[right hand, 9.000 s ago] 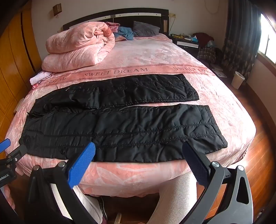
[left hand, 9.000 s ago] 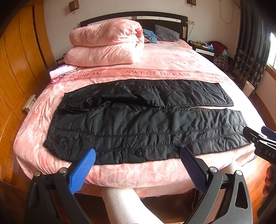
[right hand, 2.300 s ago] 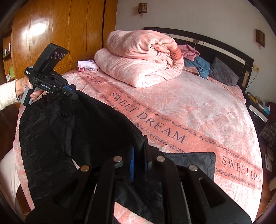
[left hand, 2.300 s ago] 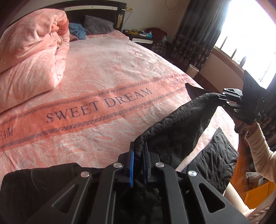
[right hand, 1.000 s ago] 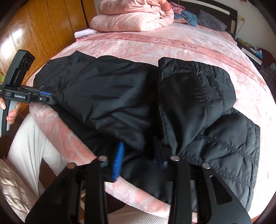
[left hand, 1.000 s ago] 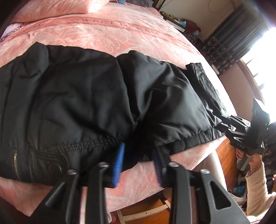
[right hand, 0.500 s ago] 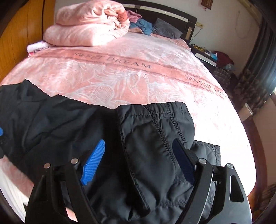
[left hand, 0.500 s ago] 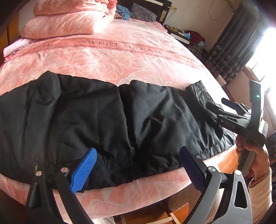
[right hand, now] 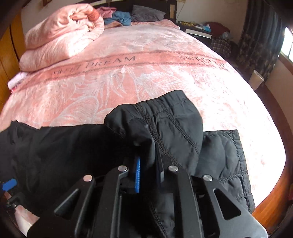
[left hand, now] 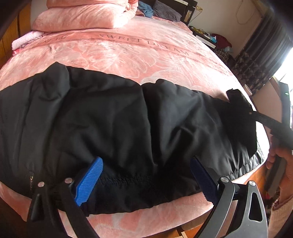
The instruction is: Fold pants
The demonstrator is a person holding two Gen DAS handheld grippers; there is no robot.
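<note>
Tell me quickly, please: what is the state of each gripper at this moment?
Left gripper: open, holding nothing; the black pants lie under it.
Right gripper: jaws closing on a fold of the pants.

One pair of black pants is seen on one pink bed. Two grippers are counted, left gripper and right gripper. One folded pink quilt, one grey pillow.
</note>
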